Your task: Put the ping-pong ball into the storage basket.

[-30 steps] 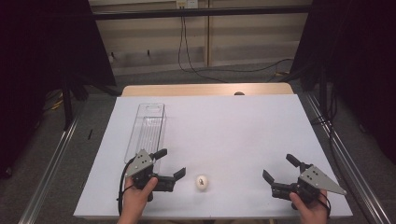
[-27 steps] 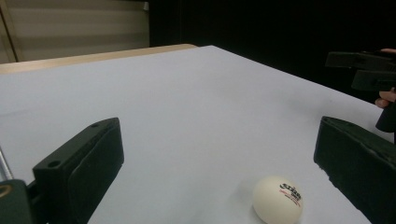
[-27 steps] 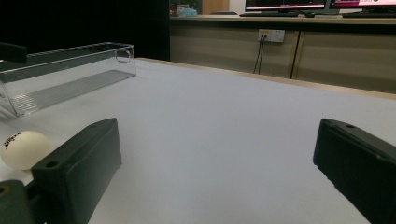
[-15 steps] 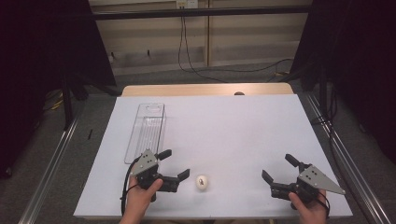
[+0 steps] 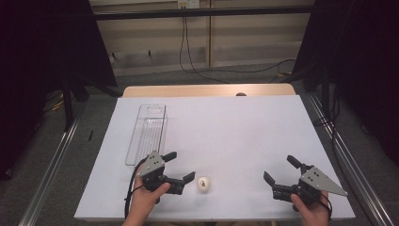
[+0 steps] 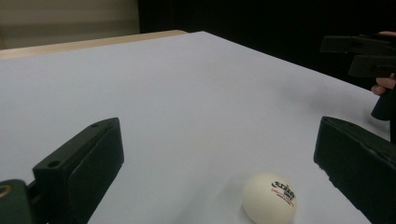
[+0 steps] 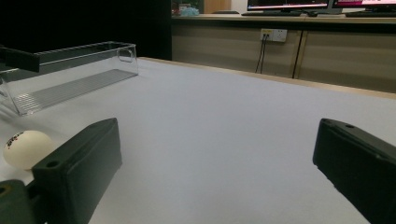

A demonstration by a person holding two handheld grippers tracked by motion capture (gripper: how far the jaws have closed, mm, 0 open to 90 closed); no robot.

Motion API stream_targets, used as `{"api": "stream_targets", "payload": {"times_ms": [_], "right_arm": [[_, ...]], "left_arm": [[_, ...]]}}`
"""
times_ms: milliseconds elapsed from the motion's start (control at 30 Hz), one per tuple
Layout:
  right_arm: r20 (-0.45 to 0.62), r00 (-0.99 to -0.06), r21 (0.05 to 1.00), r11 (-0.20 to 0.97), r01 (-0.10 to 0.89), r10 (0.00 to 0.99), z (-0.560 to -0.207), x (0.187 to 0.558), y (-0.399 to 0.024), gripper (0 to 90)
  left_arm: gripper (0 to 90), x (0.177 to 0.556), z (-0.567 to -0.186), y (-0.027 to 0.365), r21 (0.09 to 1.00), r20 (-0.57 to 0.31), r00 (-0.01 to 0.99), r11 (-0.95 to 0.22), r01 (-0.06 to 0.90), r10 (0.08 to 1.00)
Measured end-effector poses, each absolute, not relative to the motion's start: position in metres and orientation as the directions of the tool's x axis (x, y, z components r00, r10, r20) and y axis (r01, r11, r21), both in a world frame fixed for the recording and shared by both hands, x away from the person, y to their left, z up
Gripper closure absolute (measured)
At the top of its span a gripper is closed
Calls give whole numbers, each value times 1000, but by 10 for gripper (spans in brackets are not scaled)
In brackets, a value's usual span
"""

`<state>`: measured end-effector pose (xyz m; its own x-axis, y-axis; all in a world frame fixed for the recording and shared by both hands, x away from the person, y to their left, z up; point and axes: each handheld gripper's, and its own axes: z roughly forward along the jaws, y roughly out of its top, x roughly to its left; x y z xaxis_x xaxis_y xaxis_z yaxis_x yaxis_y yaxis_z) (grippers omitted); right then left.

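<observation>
Left gripper (image 5: 179, 166) has crept nearer, jaws wide; white ball (image 5: 203, 183) bears small, seemingly red-and-black print

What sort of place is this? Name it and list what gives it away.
Probably a lab or test room: a white-topped table ringed by black curtains, a wall socket with trailing cables, and computer monitors on a rear desk.
</observation>
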<state>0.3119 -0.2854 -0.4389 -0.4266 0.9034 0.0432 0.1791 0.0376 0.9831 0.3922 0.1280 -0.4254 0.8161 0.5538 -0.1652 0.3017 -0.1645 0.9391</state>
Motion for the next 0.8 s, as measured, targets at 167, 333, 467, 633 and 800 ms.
{"api": "stream_targets", "payload": {"times_ms": [167, 333, 467, 633, 800], "right_arm": [[41, -433, 983, 41, 178, 900, -439, 312, -285, 9], [41, -426, 984, 38, 174, 904, -439, 312, -285, 9], [46, -427, 983, 35, 180, 903, -439, 312, -285, 9], [46, -428, 983, 35, 179, 902, -439, 312, -285, 9], [45, -426, 984, 34, 176, 904, -439, 312, -286, 9]], "left_arm": [[17, 392, -426, 125, 936, -156, 819, -183, 302, 553], [17, 392, -427, 122, 933, -164, 819, -182, 309, 550], [17, 392, -428, 119, 928, -160, 824, -201, 313, 544], [17, 392, -429, 115, 923, -159, 830, -217, 317, 534], [17, 392, -431, 110, 911, -166, 838, -244, 332, 521]]}}
